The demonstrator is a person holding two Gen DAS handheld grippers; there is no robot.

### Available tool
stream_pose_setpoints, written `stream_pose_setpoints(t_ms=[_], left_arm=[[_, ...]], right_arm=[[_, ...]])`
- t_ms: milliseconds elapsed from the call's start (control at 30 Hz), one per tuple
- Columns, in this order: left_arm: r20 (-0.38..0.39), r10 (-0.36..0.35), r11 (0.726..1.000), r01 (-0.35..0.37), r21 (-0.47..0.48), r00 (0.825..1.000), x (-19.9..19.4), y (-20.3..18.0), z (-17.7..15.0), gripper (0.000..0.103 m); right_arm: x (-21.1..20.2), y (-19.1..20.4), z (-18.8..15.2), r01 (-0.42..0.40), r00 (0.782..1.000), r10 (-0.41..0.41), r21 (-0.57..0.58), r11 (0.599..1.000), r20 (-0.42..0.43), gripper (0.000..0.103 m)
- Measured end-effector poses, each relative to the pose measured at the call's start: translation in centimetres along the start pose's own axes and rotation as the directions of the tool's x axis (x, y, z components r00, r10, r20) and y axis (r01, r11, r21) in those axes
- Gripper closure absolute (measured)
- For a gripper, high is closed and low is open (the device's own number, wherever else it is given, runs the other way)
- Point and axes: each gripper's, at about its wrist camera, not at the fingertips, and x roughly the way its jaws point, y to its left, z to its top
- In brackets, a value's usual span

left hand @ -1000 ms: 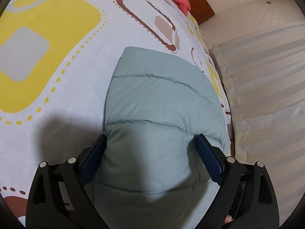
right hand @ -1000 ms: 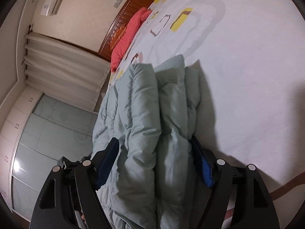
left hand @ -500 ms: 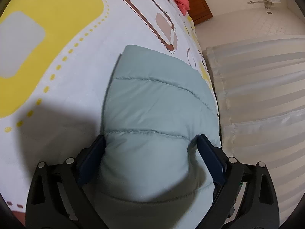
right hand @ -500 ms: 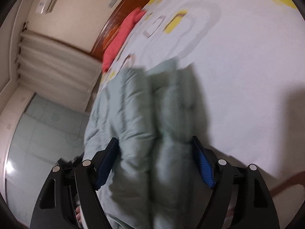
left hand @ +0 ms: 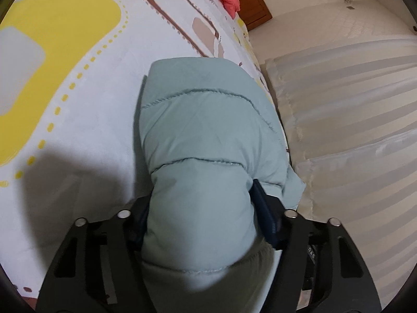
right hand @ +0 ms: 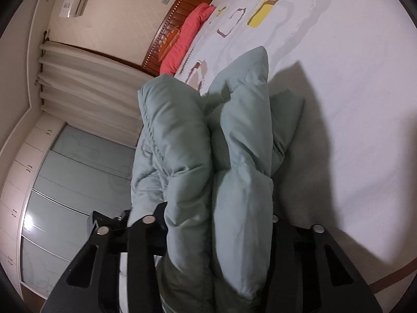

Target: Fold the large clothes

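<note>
A pale green quilted puffer jacket [left hand: 206, 135] lies folded at the edge of a bed with a white patterned sheet [left hand: 86, 83]. My left gripper [left hand: 200, 208] is shut on a thick bunched fold of it; the fabric bulges over the fingers and hides the left one. In the right wrist view the jacket [right hand: 216, 156] stands in several puffy layers, lifted off the sheet. My right gripper [right hand: 219, 214] is shut on those layers; its fingers are buried in the fabric.
A red pillow [right hand: 182, 41] and a wooden headboard [right hand: 179, 18] are at the far end of the bed. Pale curtains [left hand: 351, 120] hang beside the bed edge. A wardrobe with glass doors [right hand: 65, 177] stands at the left.
Both grippers have closed from a wide hold to a tight squeeze on the jacket. The jacket has been bunched and lifted higher off the sheet.
</note>
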Motion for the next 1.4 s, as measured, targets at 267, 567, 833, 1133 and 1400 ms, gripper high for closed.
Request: stream_pose_setpoints(t_ms=[267,567,833,1133,1400], left_arm=[[0.121,-0.015,0.998,0.007,0.069,0.993,-5.5,-1.8,3.3,0.046],[0.247,0.073,0.996,-0.083,0.030,0.966,-10.2,1.6,9.0,0.047],[0.251,0.128,0.990,-0.108,-0.092,0.960,-9.3,7.4,8.7,0.048],[0.269,0.170,0.983,-0.144,-0.112,0.948,-10.0,7.6,7.7,0.030],[0.286,0.186,0.971,-0.132,-0.197,0.940,-12.9,7.4,9.3,0.020]], right_arm=[[3.2,4.1,1.3,-0.084,0.996,0.084,-0.051,0.995,-0.006,0.069],[11.8,8.5,3.7,-0.166,0.984,0.161,-0.078,0.983,-0.075,0.069],[15.5,6.6,2.5,-0.139,0.985,0.137,-0.014,0.990,-0.100,0.069],[14.2,7.9,1.2,-0.064,0.993,0.059,-0.057,0.996,-0.098,0.044],[12.4,10.2,4.2,0.005,0.999,-0.008,-0.073,0.997,-0.036,0.025]])
